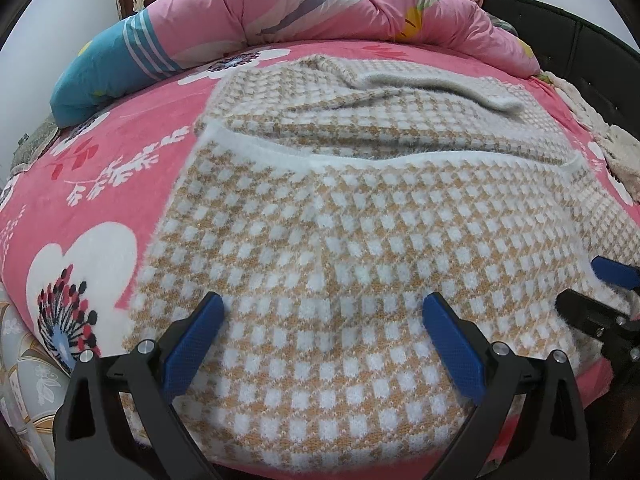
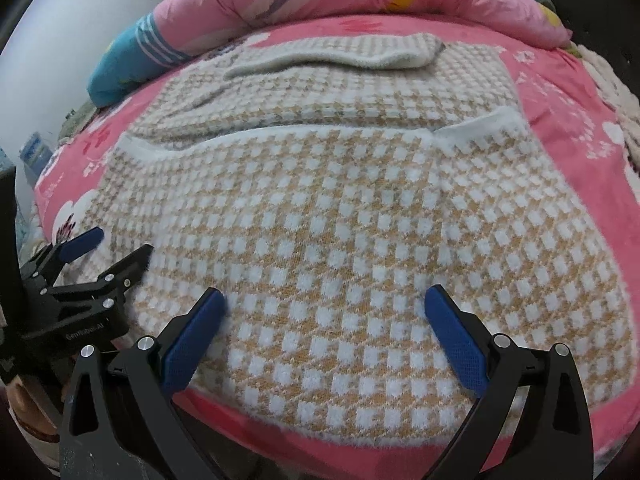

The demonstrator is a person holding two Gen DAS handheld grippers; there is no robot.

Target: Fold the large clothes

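Note:
A large tan-and-white checked knit sweater lies flat on the bed, its near part folded over the rest, with a white ribbed edge across the middle and a sleeve cuff resting on top at the far end. My left gripper hovers open over the sweater's near left part, nothing between its blue pads. My right gripper is open too, above the near right part of the same sweater. Each gripper appears in the other's view: the right gripper at the right edge, the left gripper at the left edge.
The pink flowered bedsheet shows around the sweater. A bunched pink quilt and a teal striped part of it lie along the far side. A dark bed frame stands far right, with cream fluffy fabric beside it.

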